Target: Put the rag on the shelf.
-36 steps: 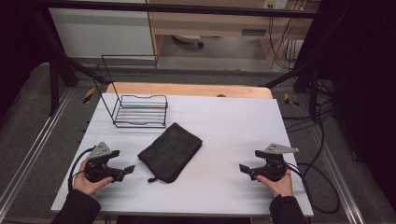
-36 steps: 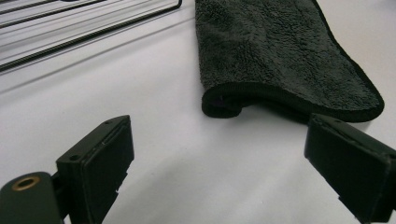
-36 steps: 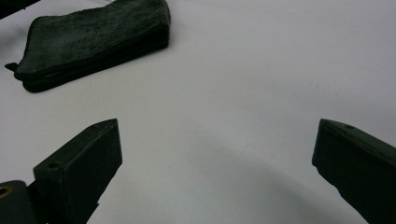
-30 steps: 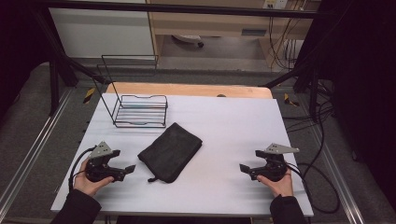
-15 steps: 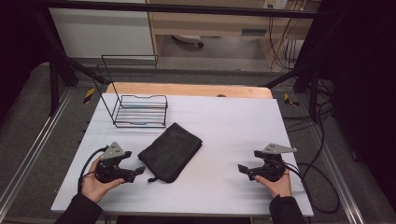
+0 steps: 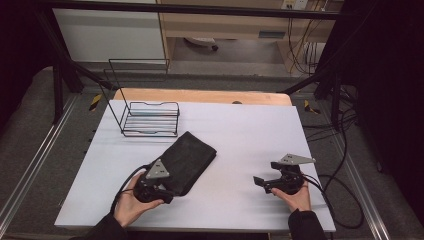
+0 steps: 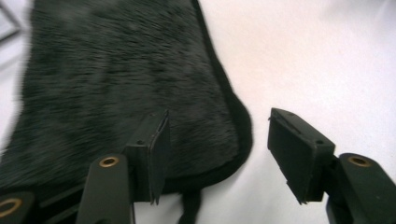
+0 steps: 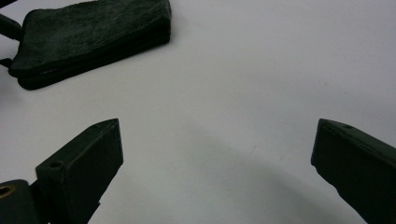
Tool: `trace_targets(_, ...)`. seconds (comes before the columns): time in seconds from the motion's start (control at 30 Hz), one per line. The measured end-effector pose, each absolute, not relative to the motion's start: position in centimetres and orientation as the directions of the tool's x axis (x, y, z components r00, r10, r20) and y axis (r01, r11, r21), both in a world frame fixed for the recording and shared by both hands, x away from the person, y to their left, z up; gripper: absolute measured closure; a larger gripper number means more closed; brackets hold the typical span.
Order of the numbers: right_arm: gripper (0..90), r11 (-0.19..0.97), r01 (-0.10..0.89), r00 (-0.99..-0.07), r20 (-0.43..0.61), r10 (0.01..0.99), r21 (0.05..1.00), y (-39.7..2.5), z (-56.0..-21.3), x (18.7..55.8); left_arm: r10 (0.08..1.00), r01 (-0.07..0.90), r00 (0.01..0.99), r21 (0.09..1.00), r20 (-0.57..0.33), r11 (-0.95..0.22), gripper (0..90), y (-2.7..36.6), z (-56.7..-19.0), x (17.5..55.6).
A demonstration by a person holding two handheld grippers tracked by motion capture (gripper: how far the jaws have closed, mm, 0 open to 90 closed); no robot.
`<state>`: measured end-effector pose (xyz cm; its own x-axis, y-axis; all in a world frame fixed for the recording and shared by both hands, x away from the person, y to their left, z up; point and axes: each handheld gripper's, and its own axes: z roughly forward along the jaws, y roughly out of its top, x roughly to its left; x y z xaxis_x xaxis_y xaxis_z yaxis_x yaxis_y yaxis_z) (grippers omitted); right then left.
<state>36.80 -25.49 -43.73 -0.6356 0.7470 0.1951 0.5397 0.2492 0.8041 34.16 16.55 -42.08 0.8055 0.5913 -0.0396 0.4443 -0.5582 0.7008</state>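
Black fuzzy fabric pouch (image 7: 121, 79) lies under left hand-held gripper (image 7: 219, 154), jaws apart; closing risks snagging only pile. Right hand-held gripper (image 8: 215, 172) gapes, idle.

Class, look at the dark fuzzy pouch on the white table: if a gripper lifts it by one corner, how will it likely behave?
The pouch looks like soft, fuzzy fabric, so it will probably sag rather than stay stiff. It lies flat and thin, so it is likely light. Its nap should give the left gripper decent grip.
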Motion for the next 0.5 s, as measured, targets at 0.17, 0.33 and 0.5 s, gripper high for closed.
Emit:
trace_targets(0.17,2.9,0.248,0.54,-0.634,0.195,0.748,0.804,-25.4,-43.7,36.8,0.581,0.442,0.814,0.661,-0.01,-0.607,41.6,14.9,-43.3,34.2)
trace_targets(0.33,2.9,0.253,0.539,-0.636,0.191,0.748,0.803,-25.3,-43.7,36.8,0.588,0.426,0.808,0.65,0.039,-0.63,45.4,14.4,-43.9,34.1)
trace_targets(0.5,2.9,0.257,0.539,-0.636,0.188,0.748,0.802,-25.2,-43.7,36.8,0.606,0.429,0.794,0.654,0.057,-0.624,50.7,14.4,-44.1,34.0)
